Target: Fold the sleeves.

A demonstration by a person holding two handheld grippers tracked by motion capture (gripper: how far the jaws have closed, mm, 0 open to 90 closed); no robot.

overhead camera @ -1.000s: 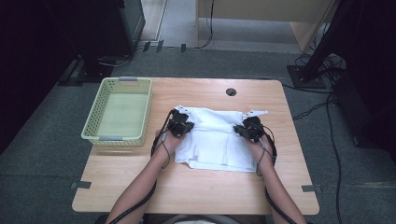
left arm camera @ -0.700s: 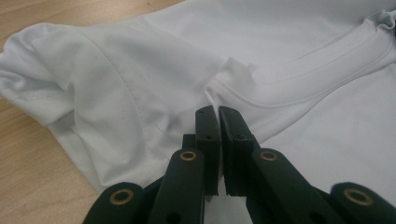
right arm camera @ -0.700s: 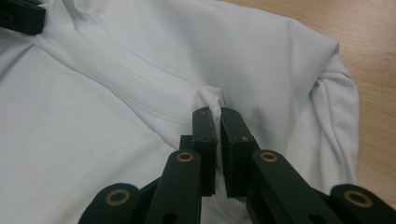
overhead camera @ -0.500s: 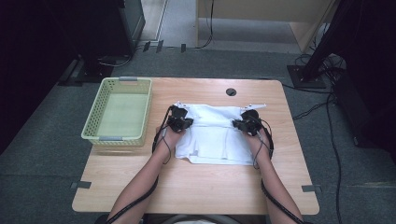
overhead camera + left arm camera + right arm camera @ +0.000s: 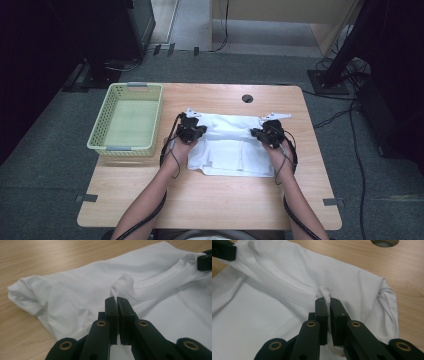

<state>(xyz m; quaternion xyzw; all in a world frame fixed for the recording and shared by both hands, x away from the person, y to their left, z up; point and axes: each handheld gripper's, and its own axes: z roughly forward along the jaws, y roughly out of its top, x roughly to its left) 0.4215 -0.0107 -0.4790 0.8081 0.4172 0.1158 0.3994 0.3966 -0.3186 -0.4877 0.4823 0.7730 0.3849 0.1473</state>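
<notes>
**Two grippers pinching one white T-shirt at the collar**

One white T-shirt [image 5: 231, 145] is lying on the middle of the table [image 5: 210, 200], partly folded, its collar edge toward the far side. The cloth is soft, thin cotton, rumpling into loose folds, with a ribbed, stitched band curving around the neckline. One sleeve is bunching up at each far corner.

Two grippers are working on it. The left gripper [image 5: 116, 299] is gripping at the left end of the neckline, its black fingers [image 5: 110, 312] pressed nearly together on a small raised peak of fabric beside the collar band. The right gripper [image 5: 328, 300] is gripping at the right end of the neckline, its fingers [image 5: 321, 315] closed tight on a twisted pinch of cloth that is running down between them. In the high view both grippers are sitting on the far part of the shirt, well apart from each other, with the neckline stretching between them.

One pale green plastic basket [image 5: 127, 119], rectangular with latticed walls, is standing at the left of the table, just beside the shirt. One round cable hole [image 5: 247, 98] is showing in the smooth, light wood near the far edge.
</notes>
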